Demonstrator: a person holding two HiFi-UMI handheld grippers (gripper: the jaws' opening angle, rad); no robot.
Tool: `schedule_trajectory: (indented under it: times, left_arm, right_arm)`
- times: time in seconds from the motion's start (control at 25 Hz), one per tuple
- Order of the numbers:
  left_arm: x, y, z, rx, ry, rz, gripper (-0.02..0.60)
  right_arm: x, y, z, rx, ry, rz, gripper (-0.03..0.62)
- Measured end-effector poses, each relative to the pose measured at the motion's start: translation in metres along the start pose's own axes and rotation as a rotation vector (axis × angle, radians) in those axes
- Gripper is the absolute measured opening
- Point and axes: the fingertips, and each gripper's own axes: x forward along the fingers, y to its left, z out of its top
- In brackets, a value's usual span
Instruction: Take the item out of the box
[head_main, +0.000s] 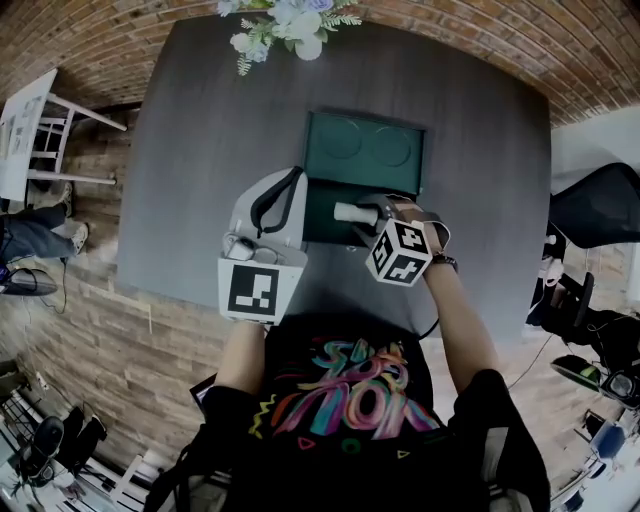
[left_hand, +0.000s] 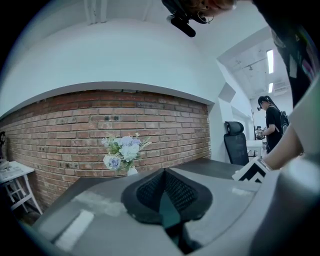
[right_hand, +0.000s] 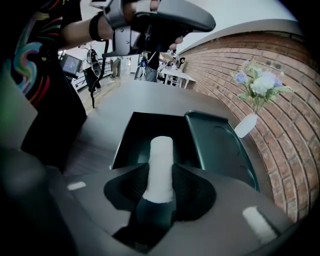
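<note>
right gripper (right_hand: 160, 172) jaws clamp one end of the white roll (right_hand: 161, 147) over the open green box (head_main: 364, 150) at frame centre, left gripper (left_hand: 164, 187) jaws closed on nothing; the end-only hold may let the roll pivot and drop.

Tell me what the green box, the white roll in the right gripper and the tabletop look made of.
Green box: smooth with a dull sheen and two moulded round recesses in its lid, probably plastic or coated card.
White roll: matte, faintly rough, perhaps rolled cloth or paper; unsure.
Tabletop: dark grey, matte, faint streaky grain, likely laminate or stained wood.
</note>
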Motion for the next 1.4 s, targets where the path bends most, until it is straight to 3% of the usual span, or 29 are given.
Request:
schedule_trajectory:
  times: [0.36,0.8,1.4]
  left_arm:
    - [-0.004,-0.013,0.014,0.03,-0.023,-0.025,0.0]
    - [-0.008,-0.031,0.03,0.044,-0.048,-0.06,0.0]
    - [-0.012,-0.039,0.033,-0.005,-0.066,-0.085,0.0]
  right_arm:
    - [-0.037,-0.01,0.01,0.027,-0.056,-0.086,0.144]
    - [-0.103,-0.032,0.026,0.135,-0.191,-0.234,0.144]
    - [-0.227,-0.068,0.036,0.463,-0.597,-0.496,0.144]
